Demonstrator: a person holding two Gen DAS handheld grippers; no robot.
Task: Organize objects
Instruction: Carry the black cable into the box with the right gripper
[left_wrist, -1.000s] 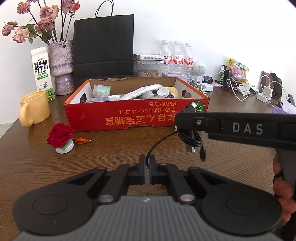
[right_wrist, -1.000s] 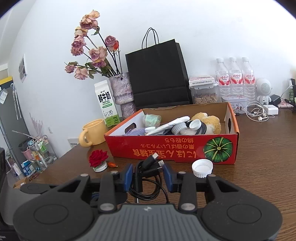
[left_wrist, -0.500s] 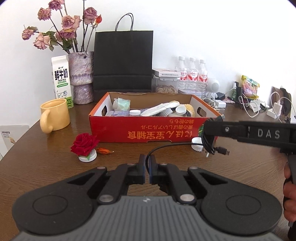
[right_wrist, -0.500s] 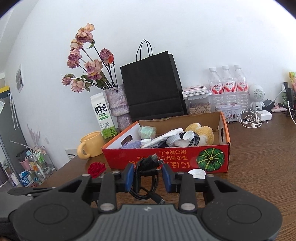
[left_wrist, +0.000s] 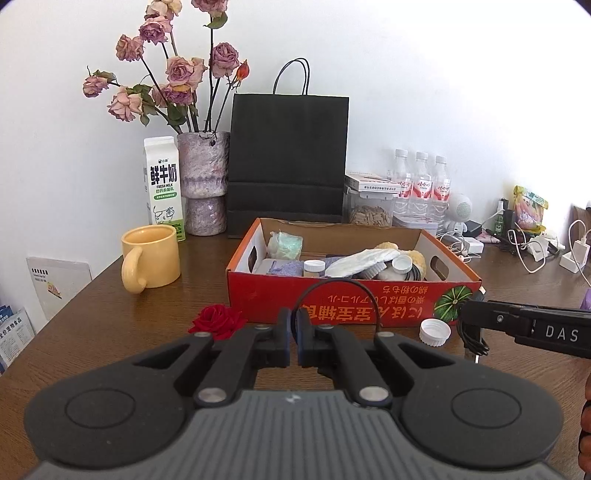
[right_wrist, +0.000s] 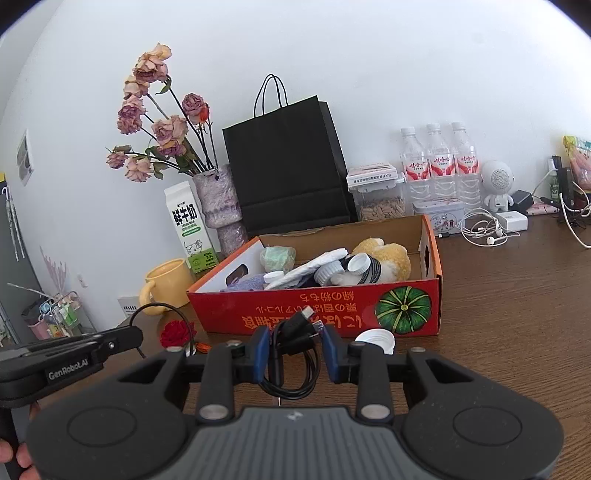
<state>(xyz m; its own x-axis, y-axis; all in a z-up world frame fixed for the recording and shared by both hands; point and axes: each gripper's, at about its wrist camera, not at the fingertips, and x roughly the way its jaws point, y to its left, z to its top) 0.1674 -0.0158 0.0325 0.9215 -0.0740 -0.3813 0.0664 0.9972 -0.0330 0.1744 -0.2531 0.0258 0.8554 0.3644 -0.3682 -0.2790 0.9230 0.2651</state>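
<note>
Left wrist view runs from the desk's (left_wrist: 110, 306) left edge, past a yellow mug (left_wrist: 151, 258) and a red rose (left_wrist: 218, 319), to the red cardboard box (left_wrist: 351, 302) in the middle; bare wood lies open between the mug and the box. The left tool (left_wrist: 293, 338) is closed on one strand of a thin black cable (left_wrist: 340, 286), which arcs up over the box front and runs right to a bundle hanging under the right tool's arm. A white bottle cap (left_wrist: 435, 331) lies just beside the box's front right corner. Chargers and white cords crowd the far right edge.

Right wrist view alone shows the bundle closely: the right tool (right_wrist: 293, 356) grips the coiled black cable (right_wrist: 293, 365) between its blue pads (right_wrist: 261, 354), two plugs sticking up toward the box (right_wrist: 332, 314). It also shows open desk (right_wrist: 517, 295) right of the box, and a wire rack off the left edge, below desk level.
</note>
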